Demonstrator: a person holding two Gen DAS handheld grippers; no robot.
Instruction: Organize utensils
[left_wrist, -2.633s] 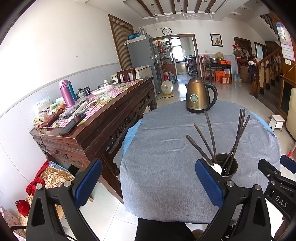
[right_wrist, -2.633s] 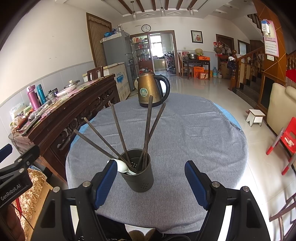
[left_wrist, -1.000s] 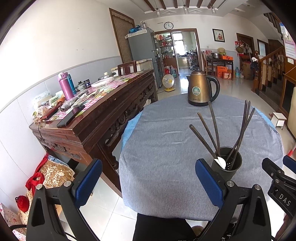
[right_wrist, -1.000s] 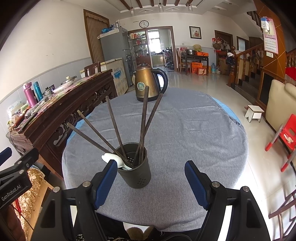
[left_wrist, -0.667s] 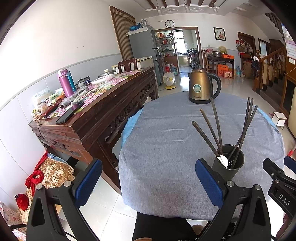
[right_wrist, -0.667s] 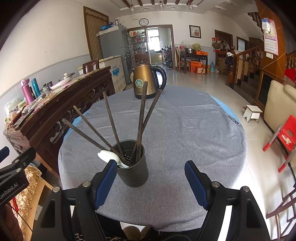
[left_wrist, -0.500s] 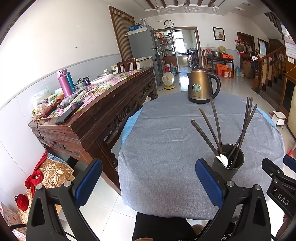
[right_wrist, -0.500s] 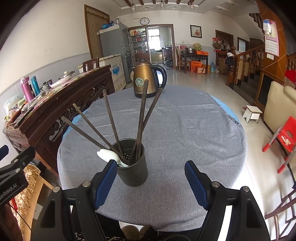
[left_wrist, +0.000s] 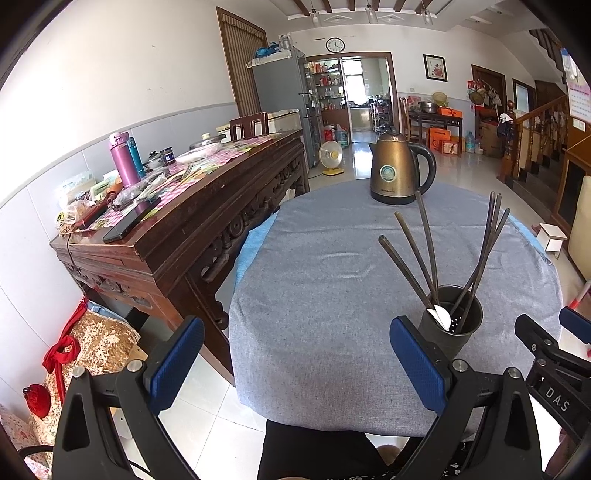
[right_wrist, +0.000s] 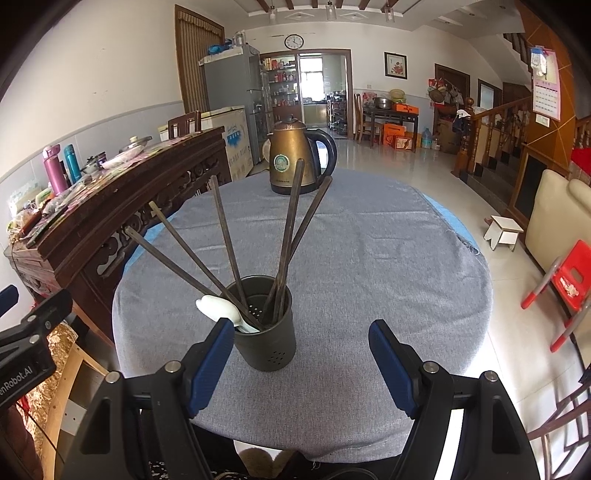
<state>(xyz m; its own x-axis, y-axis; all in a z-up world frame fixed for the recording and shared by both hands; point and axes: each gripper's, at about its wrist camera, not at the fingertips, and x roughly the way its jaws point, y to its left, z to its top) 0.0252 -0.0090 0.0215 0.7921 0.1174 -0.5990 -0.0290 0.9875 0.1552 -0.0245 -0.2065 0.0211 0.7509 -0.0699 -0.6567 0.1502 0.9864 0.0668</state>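
Both claws hang over the near edge of the round, grey-clothed tabletop (right_wrist: 369, 258), each spread wide and gripping nothing. The dark cup (right_wrist: 266, 332) of chopsticks (right_wrist: 288, 236) stands just ahead of the right claw (right_wrist: 301, 354), nearer its left finger, a white spoon (right_wrist: 218, 308) poking over the cup's rim. For the left claw (left_wrist: 295, 362) that cup (left_wrist: 452, 326) sits off beside its right finger. A brass kettle (right_wrist: 293, 162) stands well beyond, at the far edge.
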